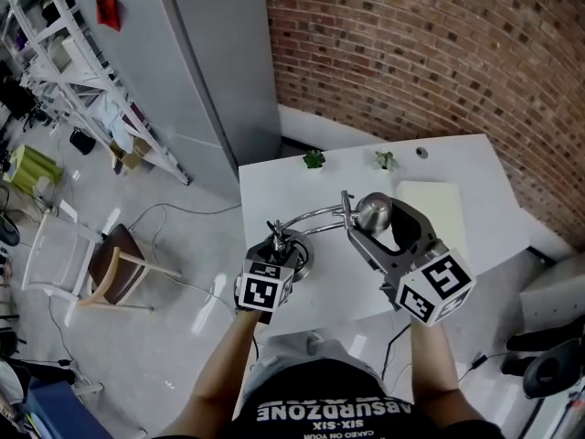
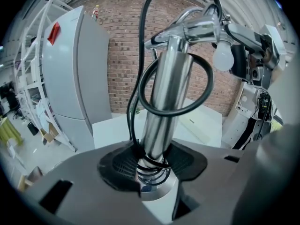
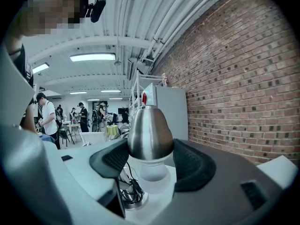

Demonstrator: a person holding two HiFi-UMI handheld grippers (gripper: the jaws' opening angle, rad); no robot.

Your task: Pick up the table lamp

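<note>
My left gripper (image 2: 152, 167) clamps the table lamp's (image 1: 315, 214) slick stem (image 2: 164, 102) above the table's (image 1: 457, 158) 7 o'clock corner, and my right gripper (image 3: 150, 161) pinches its rounded shade (image 3: 150, 130) at 3 o'clock from that stem, so uneven hands could squeeze the shade free.

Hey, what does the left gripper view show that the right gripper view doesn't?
Only the left gripper view: the left gripper shut on the polished upright stem of the silver table lamp, with a black cord looping around that stem.
Only the right gripper view: the right gripper shut on the lamp's rounded metal shade, plus ceiling strip lights and people standing in the background.
Both: the red brick wall and the tall grey cabinet.
</note>
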